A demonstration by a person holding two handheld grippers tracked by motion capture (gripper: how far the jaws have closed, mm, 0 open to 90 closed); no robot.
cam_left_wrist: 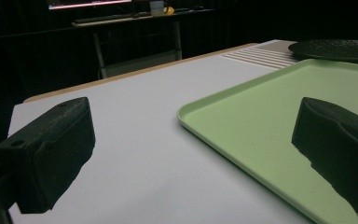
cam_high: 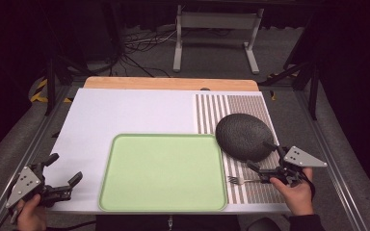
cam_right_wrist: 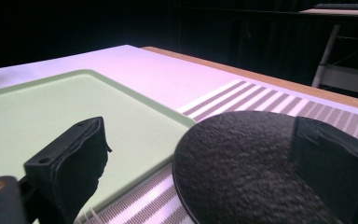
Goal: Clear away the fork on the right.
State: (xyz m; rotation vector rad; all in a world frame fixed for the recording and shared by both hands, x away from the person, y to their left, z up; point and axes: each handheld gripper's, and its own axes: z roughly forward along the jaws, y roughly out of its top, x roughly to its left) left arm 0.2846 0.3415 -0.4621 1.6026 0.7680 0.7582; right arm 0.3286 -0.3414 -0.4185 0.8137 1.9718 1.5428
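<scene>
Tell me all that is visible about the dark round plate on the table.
The black plate is round and shallow, with a rough, speckled, matte surface, empty. It lies flat on the striped placemat, its left edge overlapping the green tray rim. The right gripper hovers at its near edge, jaws open.

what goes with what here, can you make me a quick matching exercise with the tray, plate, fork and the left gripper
Things:
1. tray
2. plate
3. fork
4. left gripper

Descriptions:
a. dark and textured, on the striped mat with its near edge at the tray's right rim
b. open, over the white surface left of the tray
c. light green, nothing on it
d. on the striped mat in front of the plate, near the right gripper

Pairs: 1-c, 2-a, 3-d, 4-b
</scene>
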